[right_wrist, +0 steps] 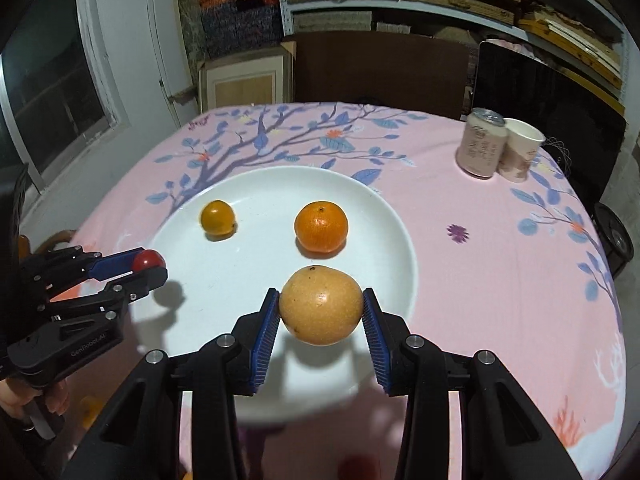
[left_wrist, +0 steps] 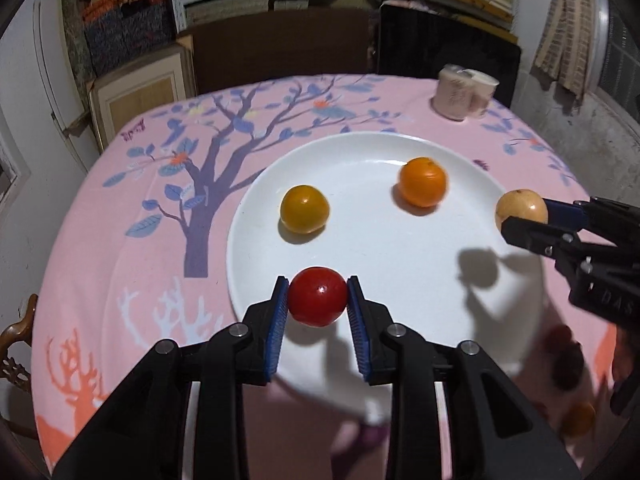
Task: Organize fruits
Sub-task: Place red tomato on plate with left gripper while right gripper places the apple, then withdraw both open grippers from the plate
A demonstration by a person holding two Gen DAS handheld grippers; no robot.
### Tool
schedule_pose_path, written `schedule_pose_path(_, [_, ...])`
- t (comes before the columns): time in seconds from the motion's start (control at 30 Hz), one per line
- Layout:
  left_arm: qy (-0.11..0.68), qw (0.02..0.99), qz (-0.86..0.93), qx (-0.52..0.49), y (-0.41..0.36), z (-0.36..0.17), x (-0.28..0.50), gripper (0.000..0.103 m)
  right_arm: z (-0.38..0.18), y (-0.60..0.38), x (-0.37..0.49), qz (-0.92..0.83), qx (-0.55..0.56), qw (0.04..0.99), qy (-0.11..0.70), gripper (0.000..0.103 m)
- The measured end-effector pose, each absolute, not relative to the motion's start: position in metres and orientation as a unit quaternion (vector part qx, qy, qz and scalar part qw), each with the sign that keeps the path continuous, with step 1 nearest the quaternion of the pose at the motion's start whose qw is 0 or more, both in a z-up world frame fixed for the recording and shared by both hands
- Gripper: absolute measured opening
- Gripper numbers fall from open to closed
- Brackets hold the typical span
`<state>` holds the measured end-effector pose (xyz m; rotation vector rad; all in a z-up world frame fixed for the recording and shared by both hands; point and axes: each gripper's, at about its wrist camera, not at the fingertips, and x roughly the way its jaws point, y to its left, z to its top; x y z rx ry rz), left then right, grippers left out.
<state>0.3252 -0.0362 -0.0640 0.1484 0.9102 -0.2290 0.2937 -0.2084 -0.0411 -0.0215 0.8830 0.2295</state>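
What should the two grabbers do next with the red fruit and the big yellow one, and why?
Probably lower both onto the plate and let go. The left gripper holds the red fruit and the right gripper the yellow fruit above it, where two orange fruits already lie.

The left gripper (right_wrist: 150, 268), seen from the right wrist view, carries pale lettering on its black body that reads about "GenRobot.AI". The right gripper (left_wrist: 520, 216), seen from the left wrist view, shows faint letters "DAS" on its black housing. The print on the can (right_wrist: 480, 146) and the cup (right_wrist: 520, 150) is too blurred to read.
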Motion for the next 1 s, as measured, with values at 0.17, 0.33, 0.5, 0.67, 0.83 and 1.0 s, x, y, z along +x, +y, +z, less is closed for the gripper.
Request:
schedule_pose_path(0.17, [0.456,0.881,-0.105,0.069,-0.038,-0.083,0.355,0.029,-0.073,-0.200,0.332,0.095,-0.028,0.887,0.450,0.042])
schedule_pose_path(0.33, [0.454,0.882,-0.101,0.072,-0.037,-0.086,0.359,0.044,-0.079,-0.200,0.338,0.090,-0.030,0.887,0.451,0.052])
schedule_pose_path(0.5, [0.428,0.897,-0.102,0.042,-0.018,-0.055,0.330,0.068,-0.043,-0.204,0.308,0.096,-0.035,0.911,0.400,0.055])
schedule_pose_path(0.67, [0.402,0.908,-0.118,0.025,0.003,-0.018,0.258,0.080,0.003,-0.226,0.244,0.105,0.003,0.925,0.366,0.061])
schedule_pose_path(0.83, [0.385,0.909,-0.152,0.045,0.012,-0.014,0.151,0.088,0.021,-0.239,0.146,0.134,-0.004,0.930,0.343,0.068])
schedule_pose_path(1.0, [0.378,0.905,-0.168,0.093,0.012,-0.035,0.057,0.088,-0.009,-0.251,0.065,0.141,0.003,0.922,0.359,0.068])
